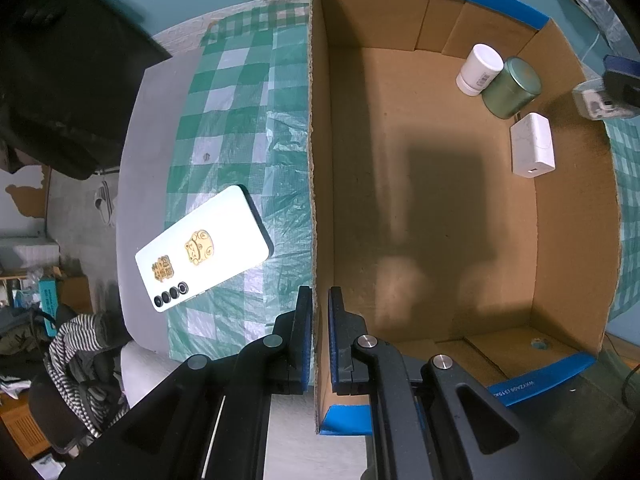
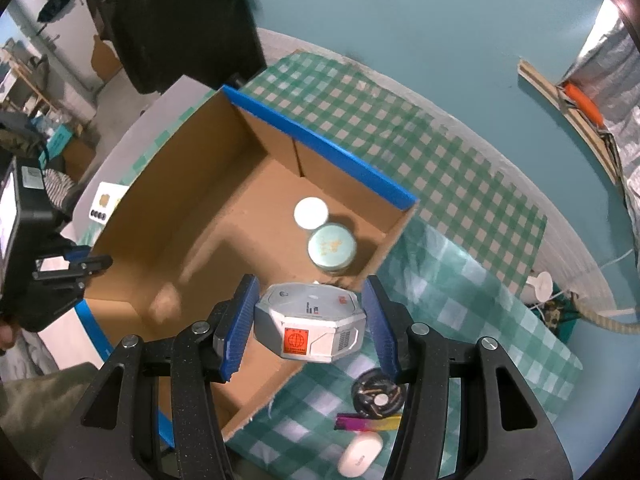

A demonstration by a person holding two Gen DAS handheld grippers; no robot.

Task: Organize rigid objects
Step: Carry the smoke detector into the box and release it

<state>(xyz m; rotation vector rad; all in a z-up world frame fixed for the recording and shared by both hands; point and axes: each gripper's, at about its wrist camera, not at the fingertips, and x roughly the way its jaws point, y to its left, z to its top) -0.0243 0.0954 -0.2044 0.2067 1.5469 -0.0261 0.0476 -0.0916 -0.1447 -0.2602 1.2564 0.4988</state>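
An open cardboard box (image 1: pixel 320 160) with blue-taped flaps sits on a green checked cloth. My left gripper (image 1: pixel 320 300) is shut on the box's left wall. Inside stand a white jar (image 1: pixel 480 69), a green tin (image 1: pixel 512 88) and a white charger (image 1: pixel 533 145). In the right wrist view, my right gripper (image 2: pixel 310 316) is shut on a grey octagonal box (image 2: pixel 310 328) with an orange label, held above the cardboard box's (image 2: pixel 192 184) near right corner. The jar (image 2: pixel 311 213) and tin (image 2: pixel 332 249) lie just beyond it.
A white phone (image 1: pixel 202 248) with gold stickers lies on the cloth left of the box. On the cloth right of the box are a black round disc (image 2: pixel 378 396), a coloured strip (image 2: pixel 368 423) and a white oval case (image 2: pixel 360 454). A dark cabinet stands behind.
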